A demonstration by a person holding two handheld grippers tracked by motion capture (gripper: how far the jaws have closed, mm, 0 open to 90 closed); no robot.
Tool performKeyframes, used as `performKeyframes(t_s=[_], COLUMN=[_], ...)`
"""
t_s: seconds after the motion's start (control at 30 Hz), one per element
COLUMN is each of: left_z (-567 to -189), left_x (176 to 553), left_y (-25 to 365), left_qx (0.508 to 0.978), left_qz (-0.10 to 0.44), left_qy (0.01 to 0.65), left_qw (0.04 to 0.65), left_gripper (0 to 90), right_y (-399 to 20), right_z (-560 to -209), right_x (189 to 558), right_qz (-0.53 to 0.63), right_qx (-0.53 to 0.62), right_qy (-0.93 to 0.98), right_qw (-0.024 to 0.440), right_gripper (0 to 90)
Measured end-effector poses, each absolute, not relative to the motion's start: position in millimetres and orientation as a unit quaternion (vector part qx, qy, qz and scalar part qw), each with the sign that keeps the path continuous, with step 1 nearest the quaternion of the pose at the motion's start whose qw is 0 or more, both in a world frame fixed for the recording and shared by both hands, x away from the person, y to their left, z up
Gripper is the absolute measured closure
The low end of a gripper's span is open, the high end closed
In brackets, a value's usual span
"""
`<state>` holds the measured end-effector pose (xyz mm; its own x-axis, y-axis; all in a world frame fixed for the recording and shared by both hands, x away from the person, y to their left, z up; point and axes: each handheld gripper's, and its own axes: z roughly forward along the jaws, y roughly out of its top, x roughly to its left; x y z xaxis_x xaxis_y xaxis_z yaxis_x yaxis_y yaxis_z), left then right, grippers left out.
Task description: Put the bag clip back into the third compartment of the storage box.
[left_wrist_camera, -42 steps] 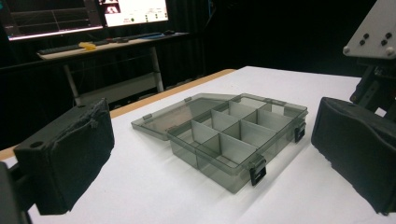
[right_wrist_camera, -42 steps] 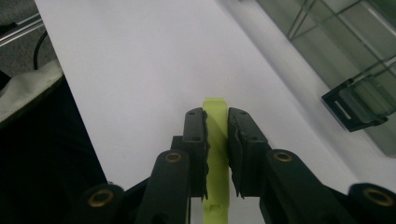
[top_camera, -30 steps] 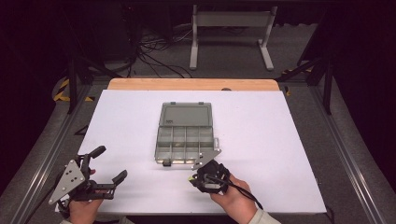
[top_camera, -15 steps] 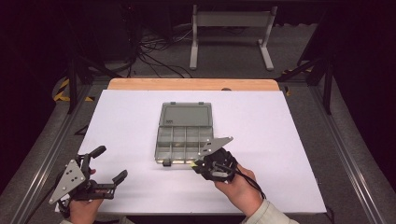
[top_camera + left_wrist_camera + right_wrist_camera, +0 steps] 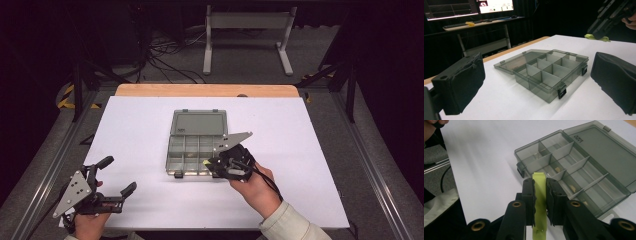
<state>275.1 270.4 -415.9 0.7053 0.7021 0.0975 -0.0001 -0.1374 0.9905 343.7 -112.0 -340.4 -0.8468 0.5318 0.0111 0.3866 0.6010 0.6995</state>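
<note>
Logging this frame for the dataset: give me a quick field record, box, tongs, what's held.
box: clear grey compartment box, mid-table
lid: open, lying flat on the far side
contents: small pale bits in some compartments, too small to identify
right tongs: shut on yellow-green strip, at the box's near right corner
left tongs: open, holding nothing, near left of the white table

White table [image 5: 150,135], floor cables [image 5: 170,62], monitors [image 5: 494,5]
</note>
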Motion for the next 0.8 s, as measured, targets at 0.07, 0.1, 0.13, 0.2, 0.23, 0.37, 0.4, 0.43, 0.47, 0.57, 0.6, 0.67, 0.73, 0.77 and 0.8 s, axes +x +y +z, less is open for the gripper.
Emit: performKeyframes(t_s=[0.07,0.1,0.13,0.2,0.23,0.37,0.4,0.43,0.47,0.57,0.6,0.67,0.73,0.77,0.8], left_z=[-416,-416,-416,-416,-416,-416,-416,-416,-416,-416,-416,-416,-416,-416,-416], left_x=[275,275,275,275,275,276,276,276,276,276,276,277,277,276,277], left_y=[271,271,271,270,270,271,271,271,271,271,271,271,271,271,271], left_qx=[0.696,0.695,0.697,0.696,0.696,0.699,0.699,0.700,0.700,0.700,0.700,0.701,0.701,0.700,0.701], left_qz=[0.291,0.291,0.291,0.288,0.288,0.288,0.288,0.288,0.288,0.288,0.288,0.287,0.287,0.288,0.287], left_qy=[0.252,0.252,0.252,0.253,0.253,0.252,0.252,0.251,0.251,0.250,0.250,0.249,0.249,0.250,0.250], left_qw=[0.606,0.607,0.606,0.607,0.607,0.604,0.605,0.603,0.603,0.604,0.603,0.603,0.603,0.604,0.603], left_gripper=[0.1,0.1,0.1,0.1,0.1,0.1,0.1,0.1,0.1,0.1,0.1,0.1,0.1,0.1,0.1], right_y=[-111,-111,-110,-110,-110,-109,-108,-108,-108,-107,-107,-106,-106,-106,-106], right_z=[-338,-337,-336,-335,-335,-334,-334,-334,-334,-333,-333,-334,-336,-337,-339], right_x=[348,350,353,358,362,373,376,378,381,386,389,394,398,400,403], right_qz=[0.368,0.369,0.371,0.373,0.376,0.378,0.378,0.379,0.380,0.381,0.383,0.386,0.386,0.385,0.385], right_qx=[0.258,0.260,0.258,0.260,0.259,0.261,0.262,0.264,0.263,0.265,0.267,0.269,0.266,0.266,0.265], right_qy=[0.888,0.886,0.886,0.885,0.884,0.882,0.882,0.880,0.880,0.878,0.877,0.874,0.875,0.875,0.875], right_qw=[0.099,0.101,0.102,0.102,0.104,0.104,0.106,0.110,0.112,0.115,0.116,0.118,0.122,0.125,0.126], right_gripper=[78.3,78.3,78.4,78.3,78.4,78.3,78.3,78.3,78.3,78.3,78.3,78.3,78.3,78.3,78.3])
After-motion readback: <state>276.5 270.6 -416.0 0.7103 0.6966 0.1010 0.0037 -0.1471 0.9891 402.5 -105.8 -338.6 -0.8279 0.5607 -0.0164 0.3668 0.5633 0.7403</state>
